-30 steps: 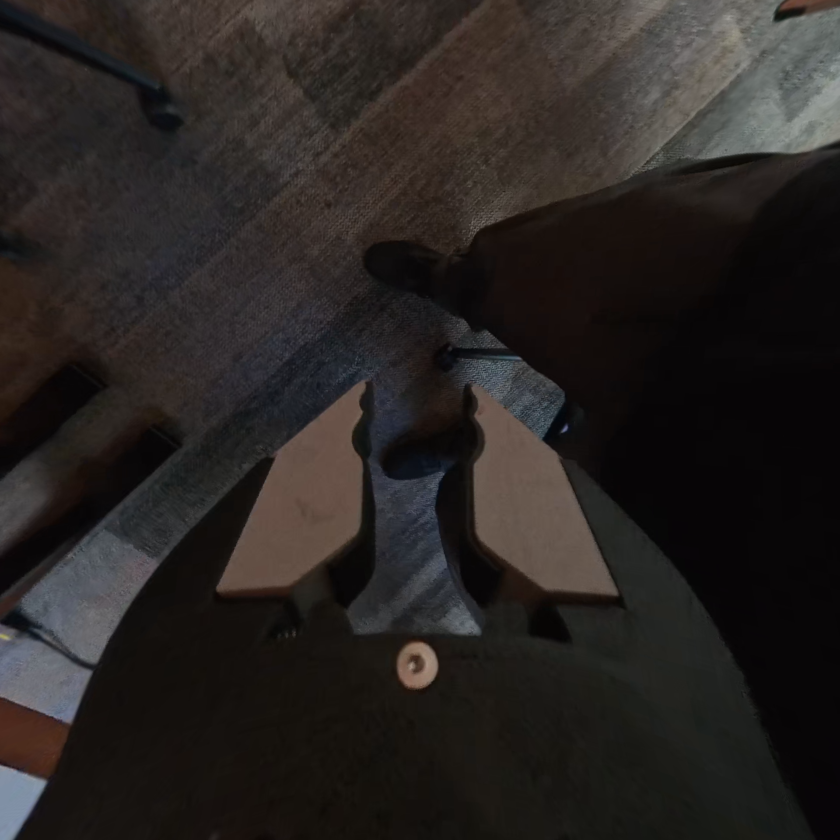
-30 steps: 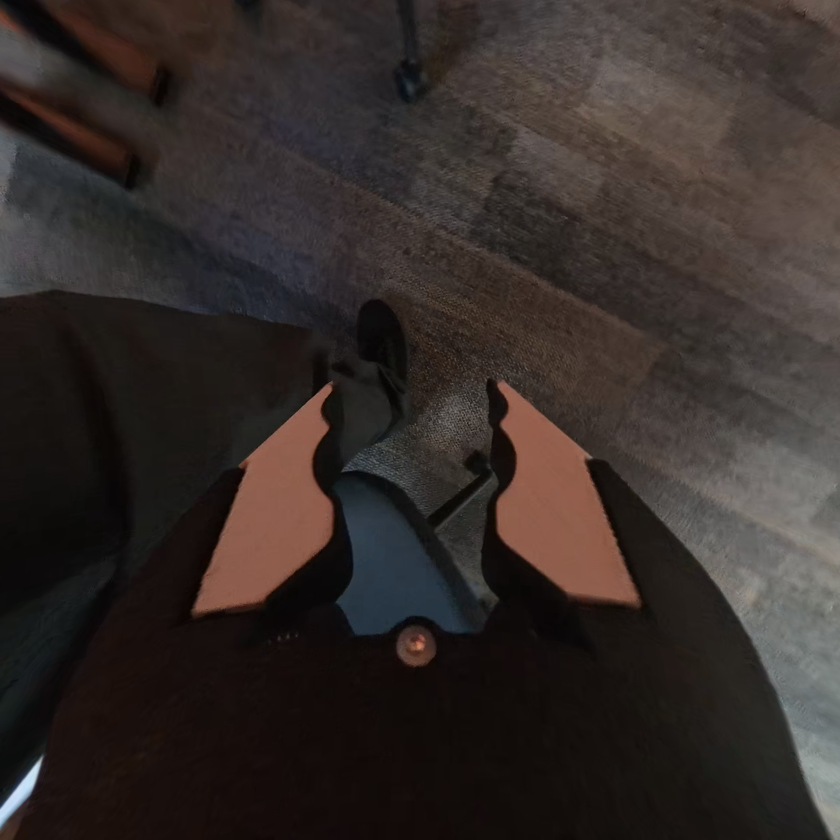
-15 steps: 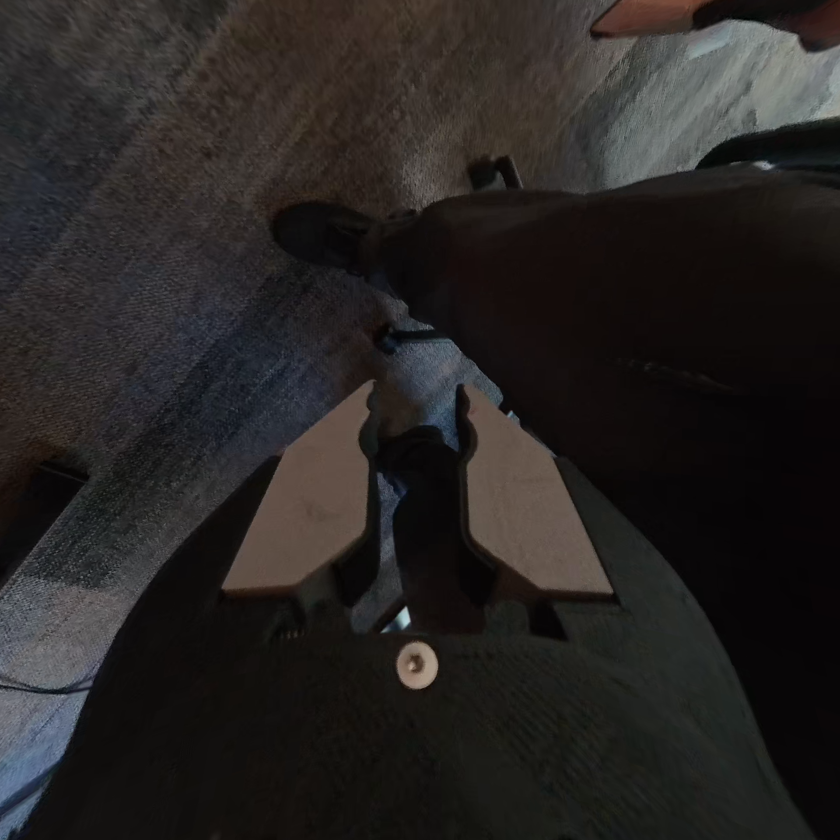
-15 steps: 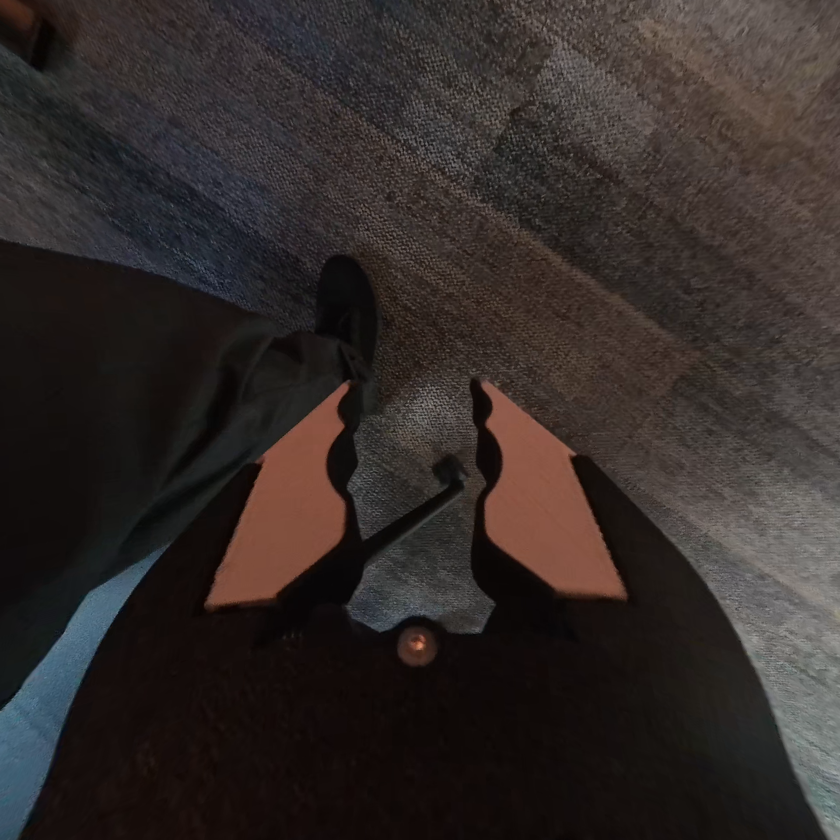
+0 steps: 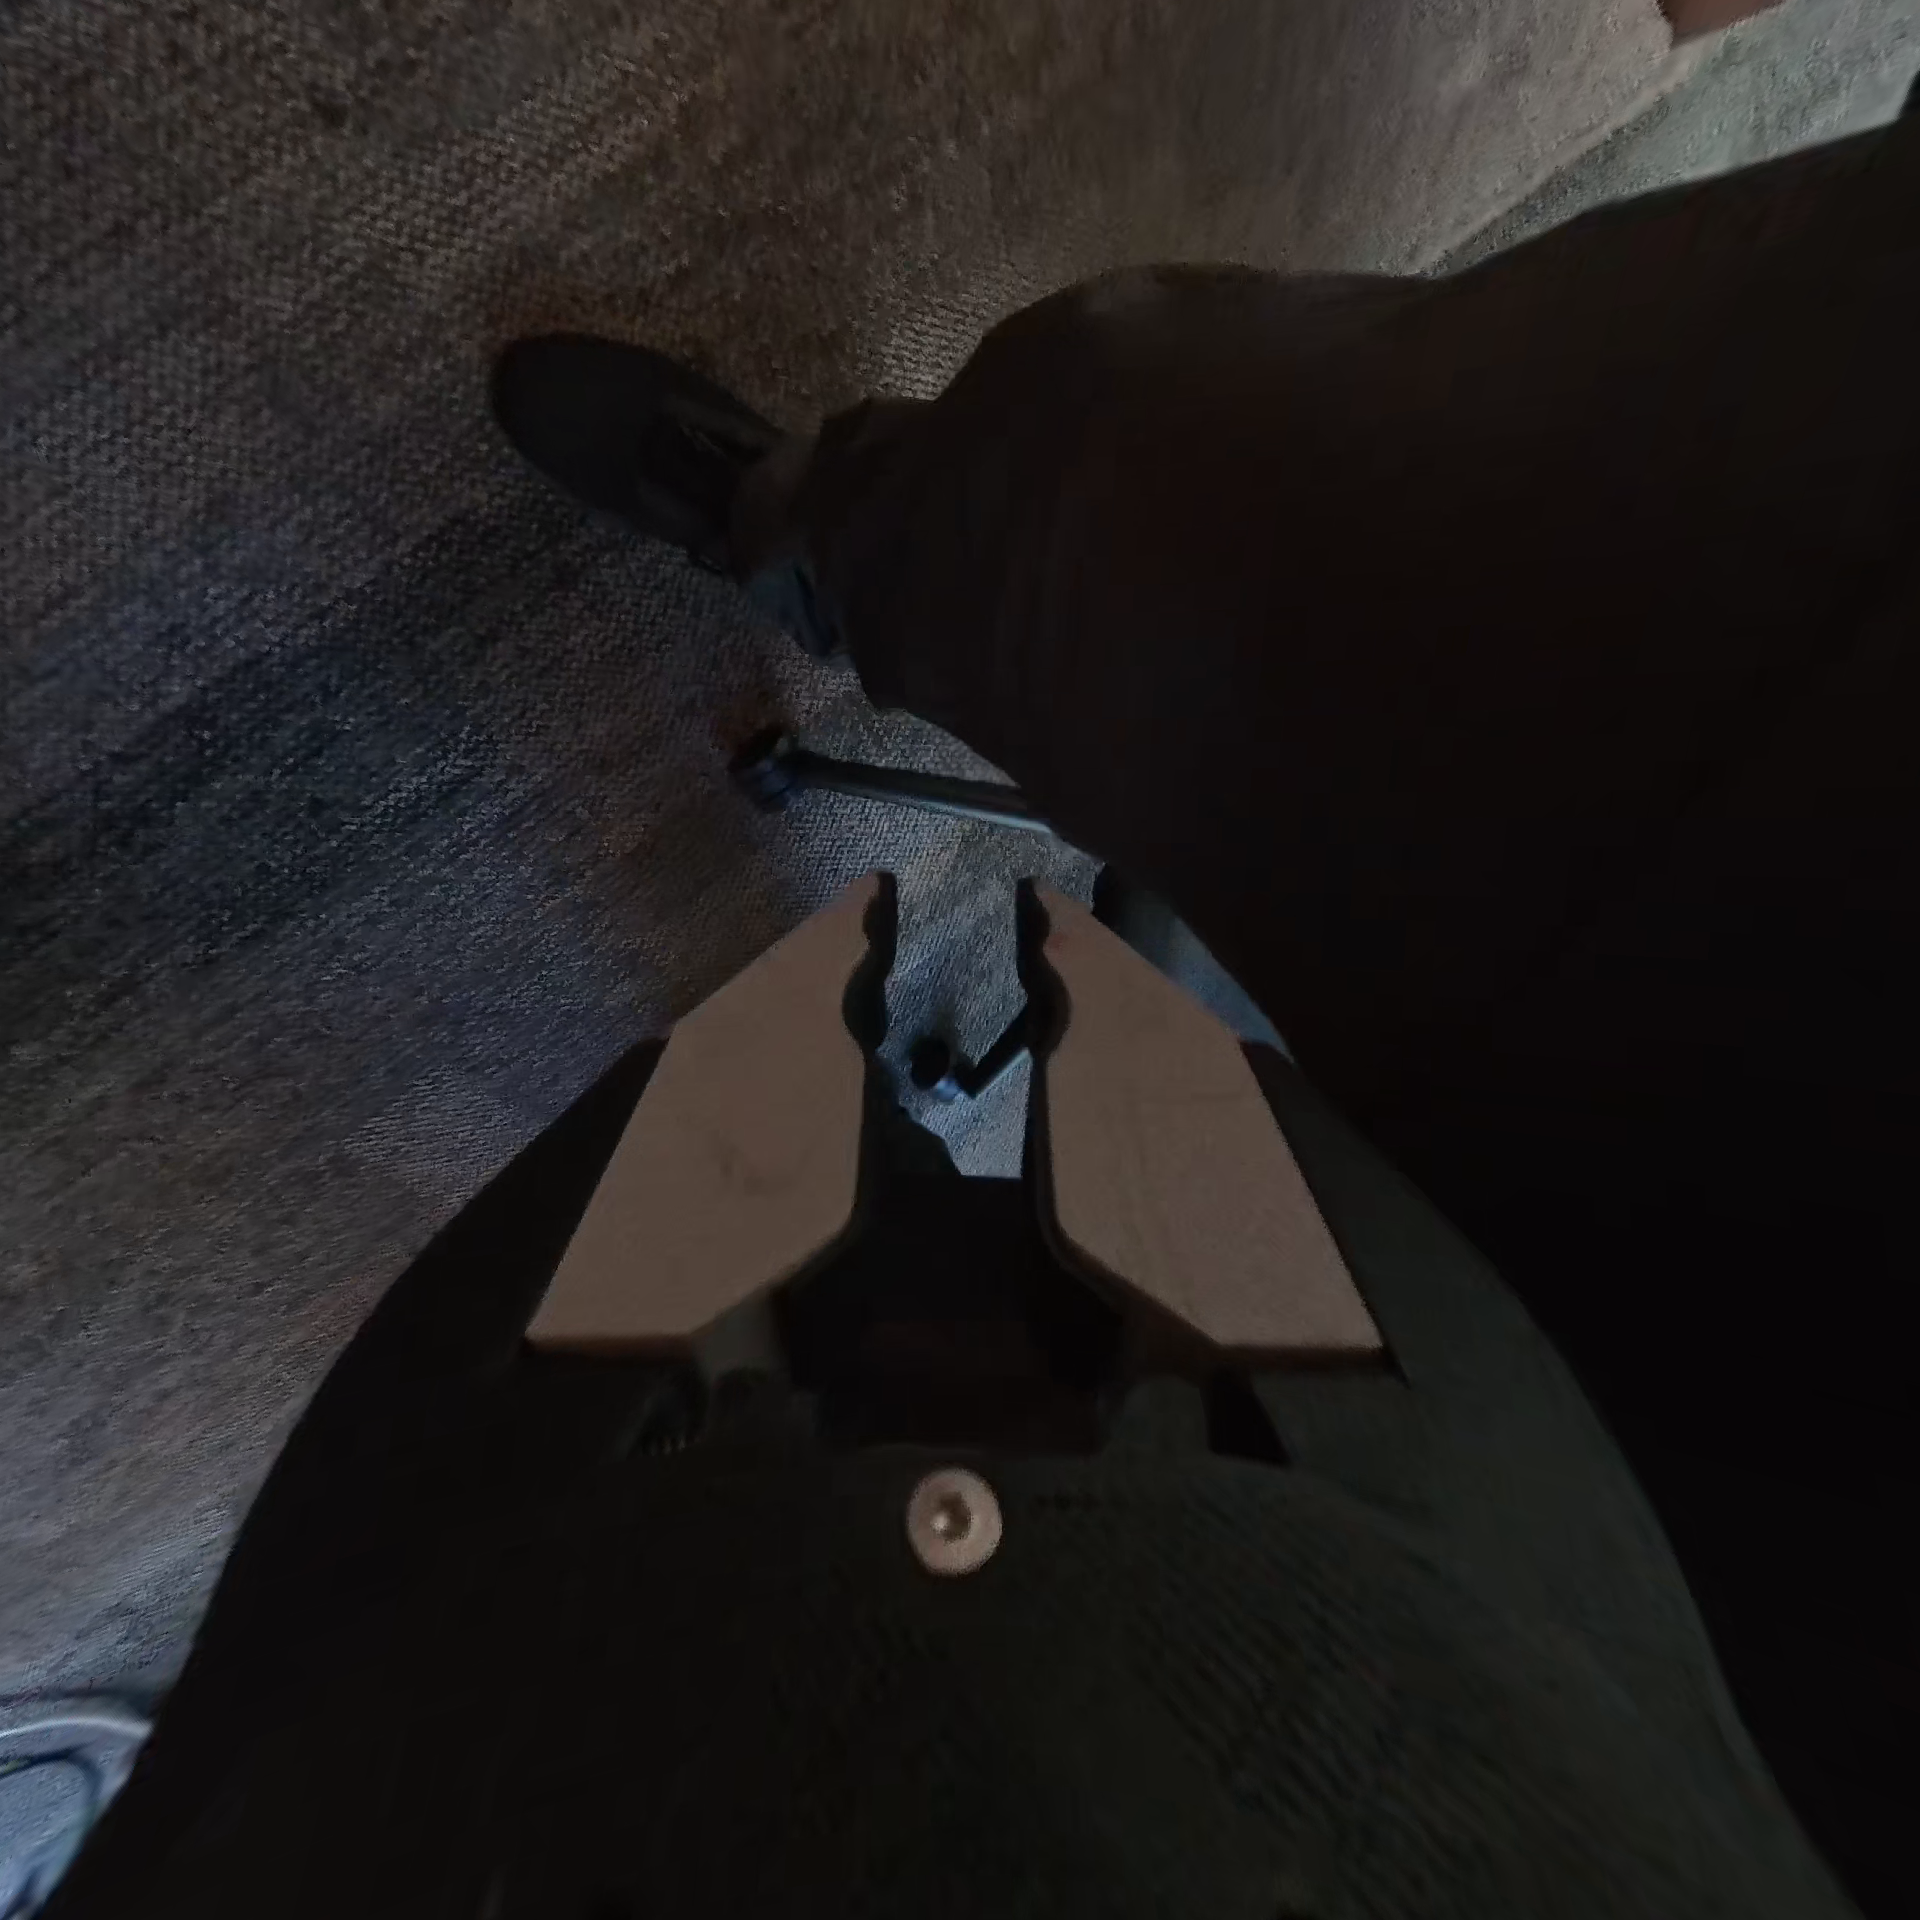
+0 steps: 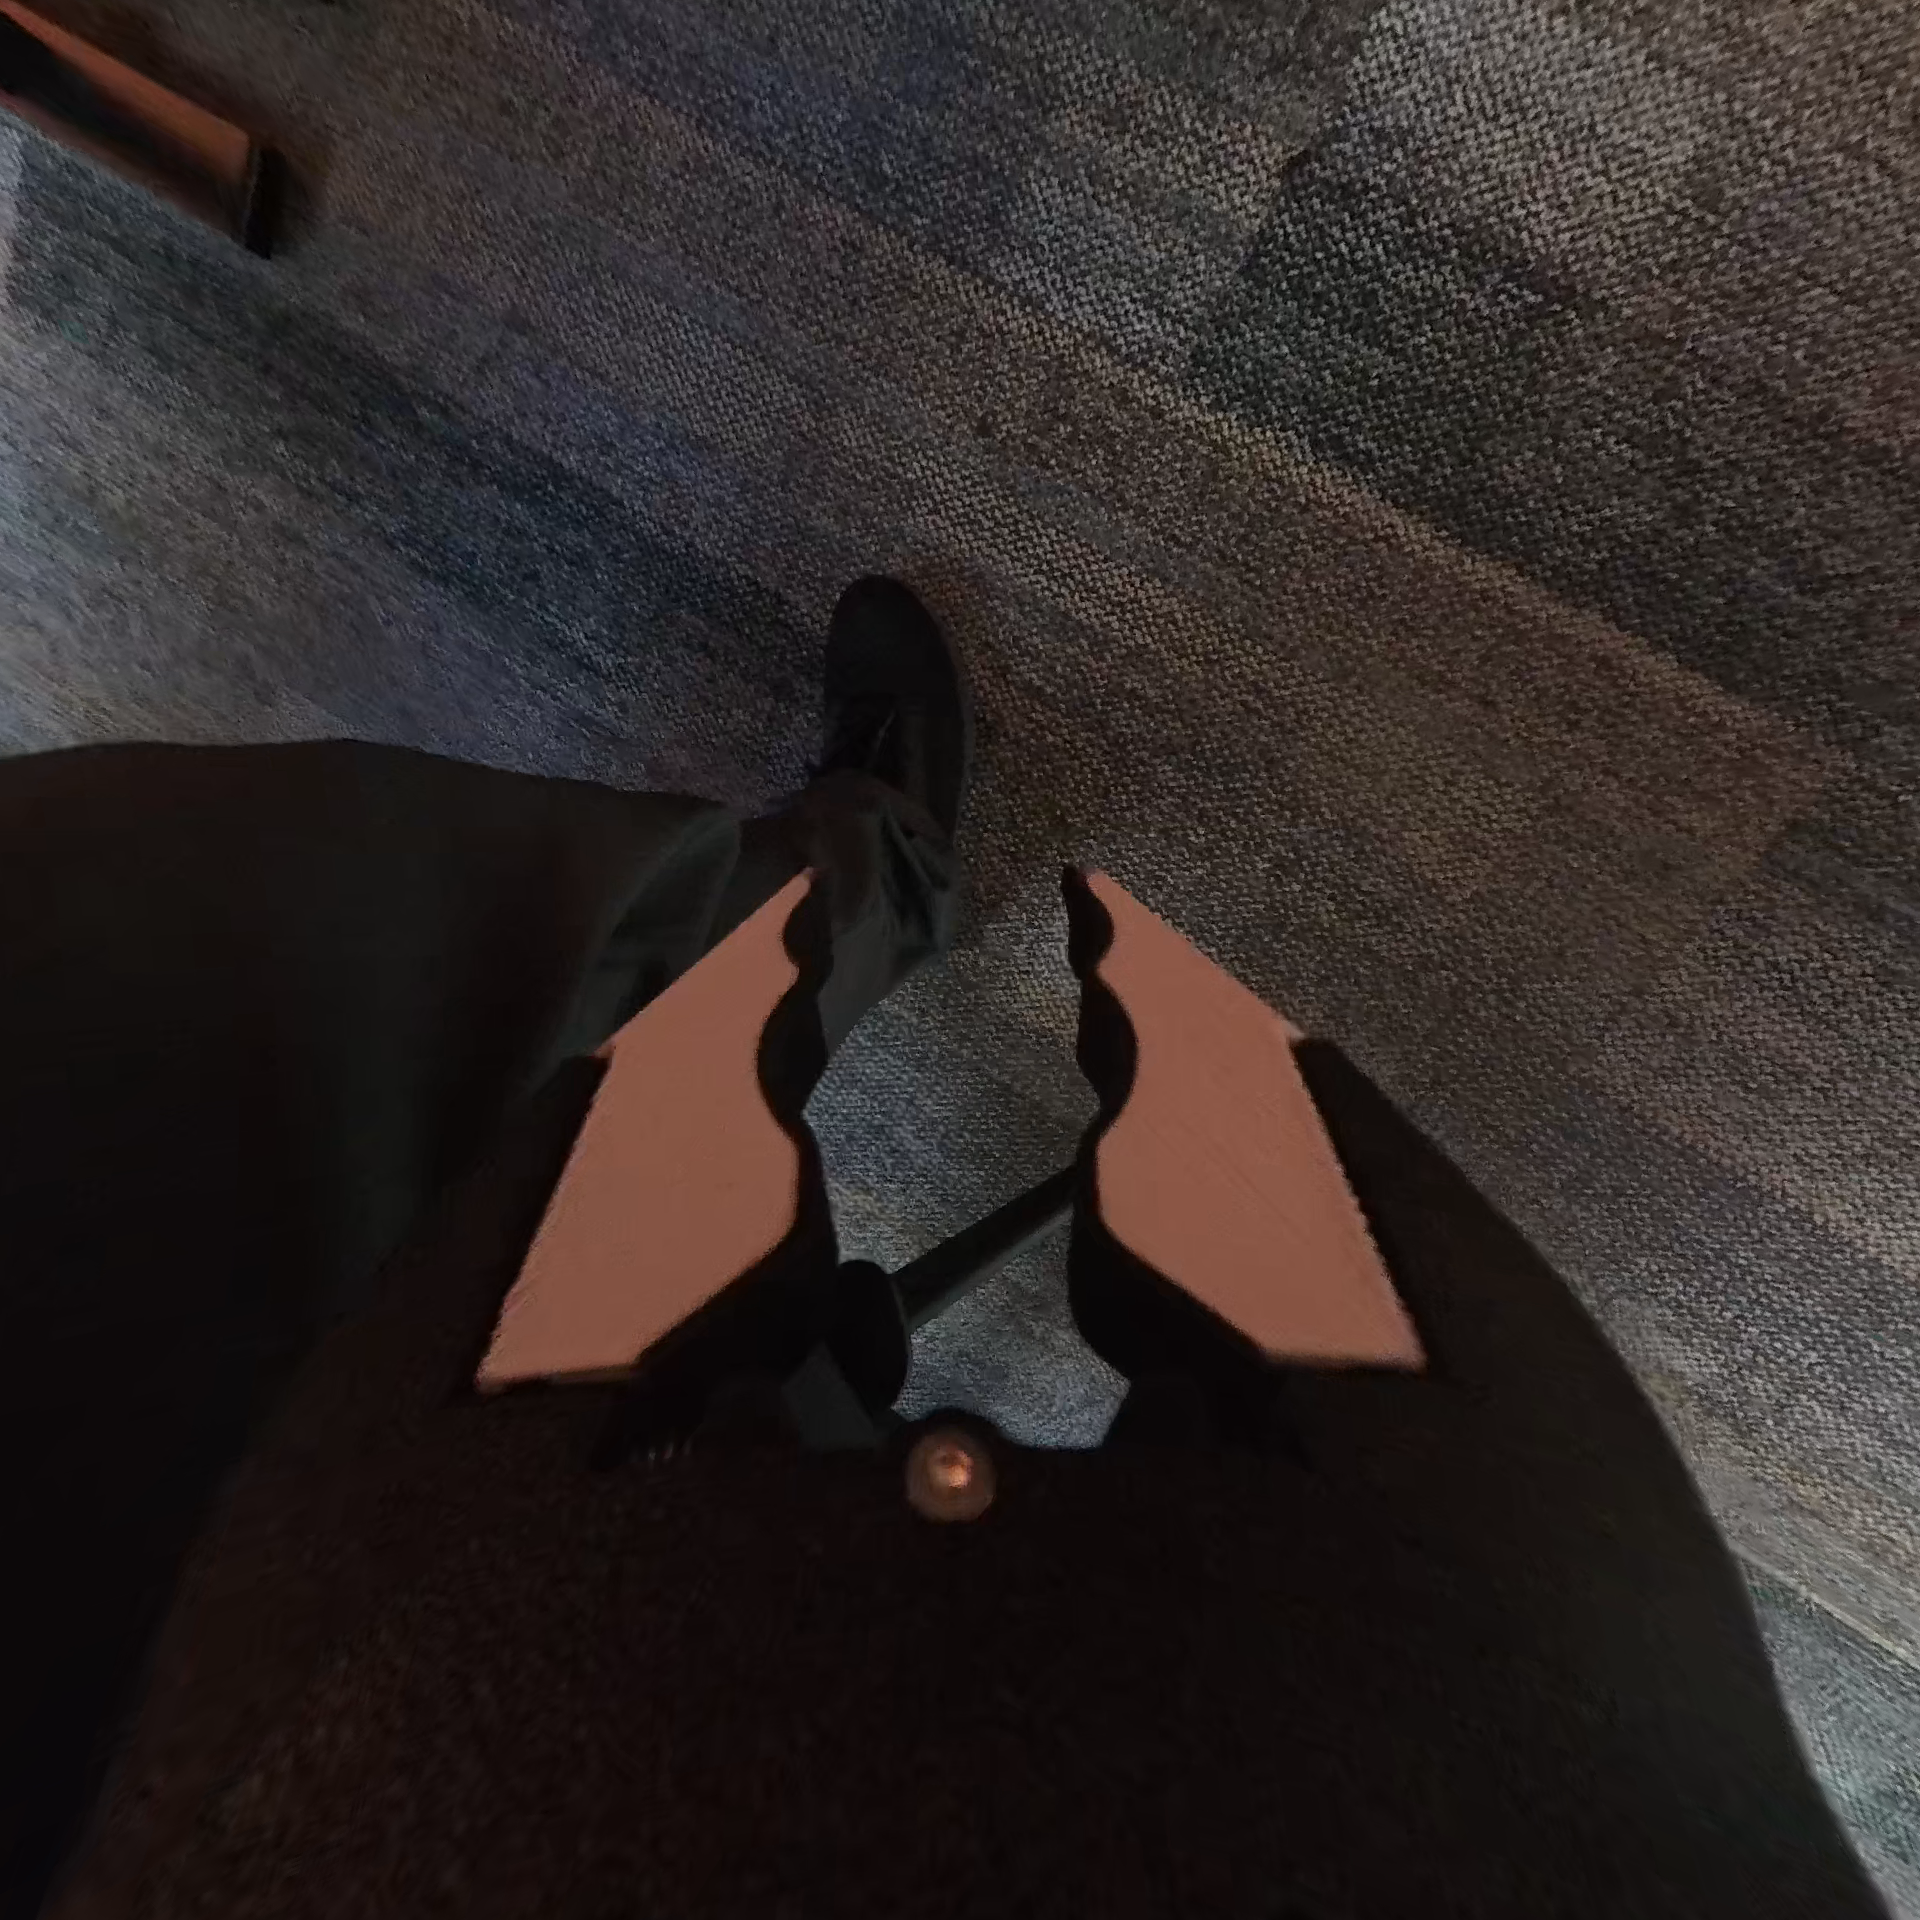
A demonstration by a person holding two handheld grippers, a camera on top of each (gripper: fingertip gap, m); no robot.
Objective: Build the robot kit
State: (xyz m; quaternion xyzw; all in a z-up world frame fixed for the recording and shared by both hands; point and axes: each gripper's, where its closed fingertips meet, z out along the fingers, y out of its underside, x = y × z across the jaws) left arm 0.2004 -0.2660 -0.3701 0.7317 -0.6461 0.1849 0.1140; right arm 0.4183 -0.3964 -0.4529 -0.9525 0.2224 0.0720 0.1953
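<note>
Both grippers hang over a grey carpet floor and point down at it. My left gripper (image 5: pixel 956 894) is open and empty; a thin black leg with a castor (image 5: pixel 774 774) lies on the carpet just beyond its tips, and a second castor (image 5: pixel 935 1065) shows between its fingers. My right gripper (image 6: pixel 940 883) is open and empty; a black bar with a round foot (image 6: pixel 935 1273) shows between its fingers. A person's dark trouser leg (image 5: pixel 1351 623) and black shoe (image 5: pixel 623 436) stand to the right of the left gripper. The same kind of leg (image 6: pixel 312 987) and shoe (image 6: pixel 894 686) show left of the right gripper.
The carpet (image 6: pixel 1351 520) is mottled grey and brown. A brown wooden edge (image 6: pixel 135 145) shows at the top left of the right wrist view. A pale patch (image 5: pixel 52 1766) lies at the bottom left of the left wrist view. My hands' fingertips stand some 25 cm from each other.
Both views have swung across the floor. The shoe and leg have shifted in each frame. Both grippers stayed open and empty.
</note>
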